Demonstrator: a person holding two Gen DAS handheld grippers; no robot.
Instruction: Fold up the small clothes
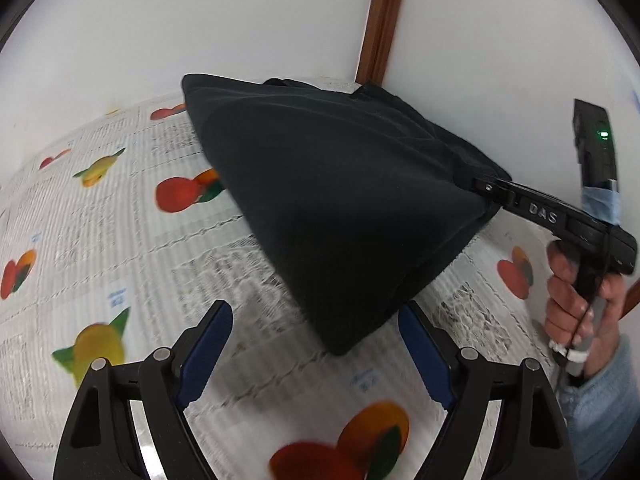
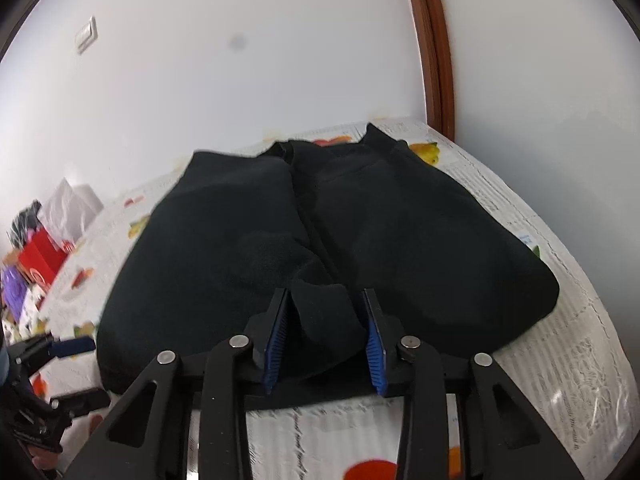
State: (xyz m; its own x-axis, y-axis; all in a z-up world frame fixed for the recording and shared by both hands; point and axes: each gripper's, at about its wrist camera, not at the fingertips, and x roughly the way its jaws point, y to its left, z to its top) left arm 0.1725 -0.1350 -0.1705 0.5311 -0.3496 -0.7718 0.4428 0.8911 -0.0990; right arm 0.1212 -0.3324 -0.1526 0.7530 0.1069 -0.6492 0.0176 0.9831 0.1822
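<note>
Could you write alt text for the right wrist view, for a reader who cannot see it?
A dark garment lies on a fruit-print tablecloth, a bunched fold of it between the right claw's blue pads. The left claw shows at the left edge, before a white wall.

Black garment (image 2: 248,240): matt knit cloth. Fruit-print tablecloth (image 1: 224,248): glossy plastic. Hand-held gripper pads (image 2: 276,344): ribbed blue rubber. Door frame (image 2: 436,60): varnished wood.

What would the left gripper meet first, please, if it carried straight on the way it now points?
Probably the near corner of the dark garment, which hangs just ahead of the open left gripper, held up by the right gripper. Depth is unclear, so it might instead pass beneath to the fruit-print tablecloth.
</note>
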